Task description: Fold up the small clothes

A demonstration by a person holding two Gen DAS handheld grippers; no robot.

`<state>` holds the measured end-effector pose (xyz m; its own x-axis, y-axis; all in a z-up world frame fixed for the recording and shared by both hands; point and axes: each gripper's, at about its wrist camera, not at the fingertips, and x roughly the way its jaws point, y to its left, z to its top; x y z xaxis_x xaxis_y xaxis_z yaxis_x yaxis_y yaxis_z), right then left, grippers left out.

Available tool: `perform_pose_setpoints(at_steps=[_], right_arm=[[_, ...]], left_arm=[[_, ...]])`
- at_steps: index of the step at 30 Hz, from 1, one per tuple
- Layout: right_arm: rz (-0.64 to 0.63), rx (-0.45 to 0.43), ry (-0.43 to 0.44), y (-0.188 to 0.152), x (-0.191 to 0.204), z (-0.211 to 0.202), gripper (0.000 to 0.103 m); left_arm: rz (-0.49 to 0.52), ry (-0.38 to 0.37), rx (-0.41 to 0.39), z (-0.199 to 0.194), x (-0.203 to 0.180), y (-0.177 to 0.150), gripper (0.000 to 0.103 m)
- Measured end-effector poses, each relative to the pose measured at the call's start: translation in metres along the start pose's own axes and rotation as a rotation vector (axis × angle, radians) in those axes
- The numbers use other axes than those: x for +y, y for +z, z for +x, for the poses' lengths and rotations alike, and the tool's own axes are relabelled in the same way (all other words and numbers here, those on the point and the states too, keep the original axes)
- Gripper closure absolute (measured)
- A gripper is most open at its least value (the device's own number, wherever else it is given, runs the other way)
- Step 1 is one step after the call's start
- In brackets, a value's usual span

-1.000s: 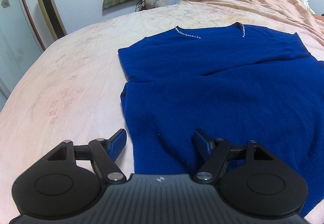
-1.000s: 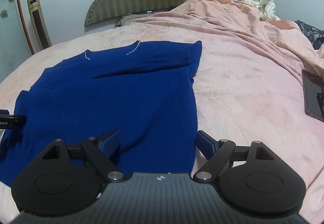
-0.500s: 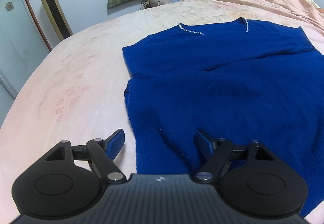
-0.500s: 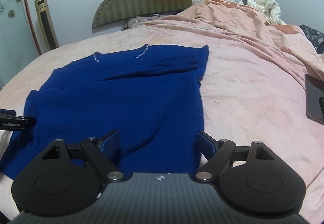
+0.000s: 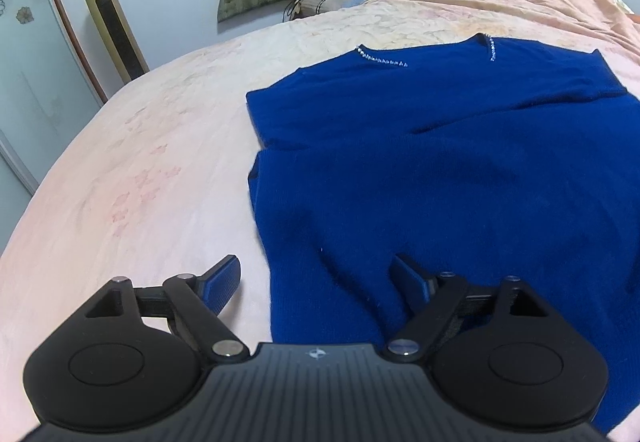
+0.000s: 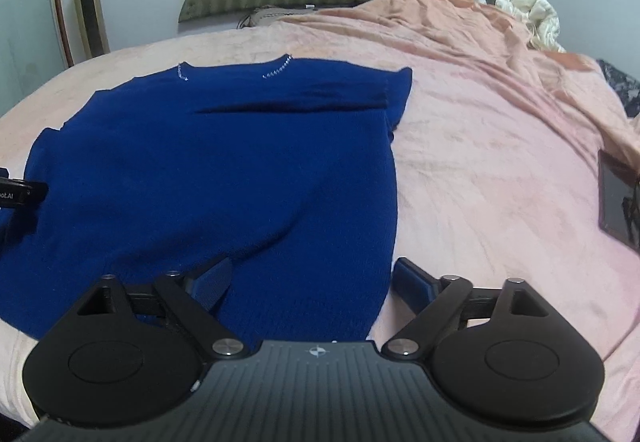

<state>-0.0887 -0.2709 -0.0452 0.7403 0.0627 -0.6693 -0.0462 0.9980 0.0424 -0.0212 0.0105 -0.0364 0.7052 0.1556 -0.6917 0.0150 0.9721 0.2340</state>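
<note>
Blue sweater (image 5: 460,170) lies flat on the bed (image 5: 140,182), its hem hidden behind both grippers. Left gripper (image 5: 316,274) and right gripper (image 6: 312,274) hold fingers wide, each straddling a lower corner.

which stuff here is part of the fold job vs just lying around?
Job:
blue sweater, spread flat on the bed
left gripper, open at its near left corner
right gripper, open at its near right corner

Lying about:
peach blanket
dark tablet
white bedding
gold tower fan
</note>
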Motion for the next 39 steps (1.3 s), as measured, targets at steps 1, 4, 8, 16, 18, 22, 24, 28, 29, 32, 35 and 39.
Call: perform_pose_setpoints(at_steps=[1, 4, 8, 16, 18, 22, 24, 28, 29, 32, 35, 39], right_arm=[[0.003, 0.002, -0.001, -0.002, -0.001, 0.002, 0.005], [-0.014, -0.016, -0.013, -0.008, 0.003, 0.007, 0.000], [-0.016, -0.051, -0.015, -0.013, 0.004, 0.008, 0.000], [-0.018, -0.098, -0.014, -0.020, 0.004, 0.007, 0.000], [-0.017, -0.109, -0.015, -0.021, 0.004, 0.007, 0.000], [-0.017, -0.121, -0.016, -0.022, 0.005, 0.007, 0.000], [-0.015, -0.116, -0.017, -0.021, 0.005, 0.007, 0.001], [-0.013, -0.105, -0.019, -0.020, 0.006, 0.008, 0.001], [-0.013, -0.104, -0.019, -0.020, 0.006, 0.008, 0.001], [-0.011, -0.101, -0.021, -0.019, 0.006, 0.008, 0.001], [-0.010, -0.096, -0.023, -0.018, 0.006, 0.008, 0.001], [-0.007, -0.092, -0.025, -0.018, 0.006, 0.008, 0.001]], left_arm=[[-0.005, -0.002, -0.007, 0.001, -0.001, -0.003, 0.020], [-0.014, 0.012, -0.068, -0.001, -0.003, -0.013, 0.018], [-0.034, 0.020, -0.108, -0.002, -0.003, -0.020, 0.016], [-0.106, -0.012, -0.110, 0.002, 0.006, -0.022, 0.012], [-0.114, -0.012, -0.109, 0.002, 0.006, -0.023, 0.012], [-0.114, -0.006, -0.112, 0.002, 0.005, -0.024, 0.011], [-0.110, -0.001, -0.113, 0.002, 0.004, -0.024, 0.011], [-0.110, 0.000, -0.114, 0.001, 0.004, -0.024, 0.011], [-0.112, -0.002, -0.113, 0.001, 0.004, -0.024, 0.011], [-0.119, -0.007, -0.111, 0.002, 0.005, -0.024, 0.011], [-0.126, -0.012, -0.111, 0.002, 0.007, -0.024, 0.011], [-0.132, -0.015, -0.110, 0.003, 0.007, -0.024, 0.011]])
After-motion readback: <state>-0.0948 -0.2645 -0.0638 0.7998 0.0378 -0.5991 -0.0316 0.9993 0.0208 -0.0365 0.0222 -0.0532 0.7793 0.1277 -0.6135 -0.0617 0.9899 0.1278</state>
